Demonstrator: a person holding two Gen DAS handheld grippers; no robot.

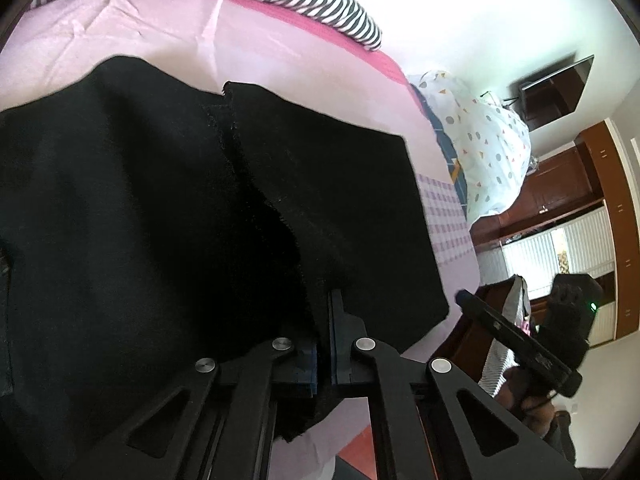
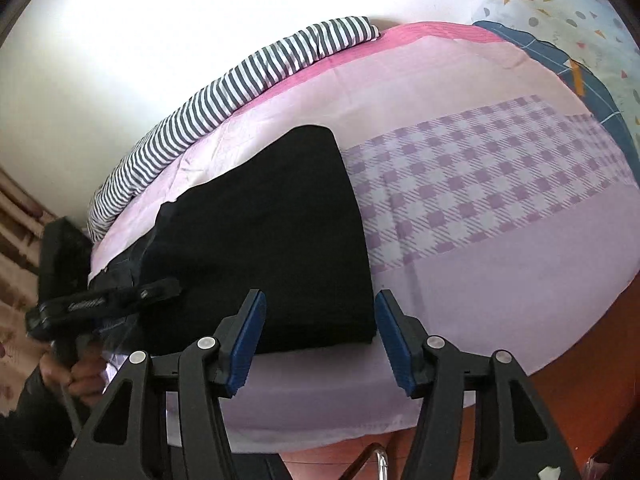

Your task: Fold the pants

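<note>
The black pants [image 2: 264,248] lie on a pink and lilac bed sheet [image 2: 500,248], folded lengthwise with a neat right edge. In the left wrist view the pants [image 1: 140,220] fill the frame, two layers showing. My left gripper [image 1: 324,344] is shut on the near edge of the pants, cloth pinched between its blue pads. It also shows in the right wrist view [image 2: 172,290] at the pants' left side. My right gripper [image 2: 320,340] is open and empty, its blue pads [image 2: 248,344] astride the pants' near right corner, just short of it. It shows in the left wrist view [image 1: 464,298] too.
A black and white striped cloth [image 2: 224,100] lies along the bed's far edge by the white wall. A patterned white duvet [image 1: 480,140] is bunched at the bed's end. Wooden cabinets [image 1: 568,176] and a red-brown floor [image 2: 580,364] lie beyond the bed.
</note>
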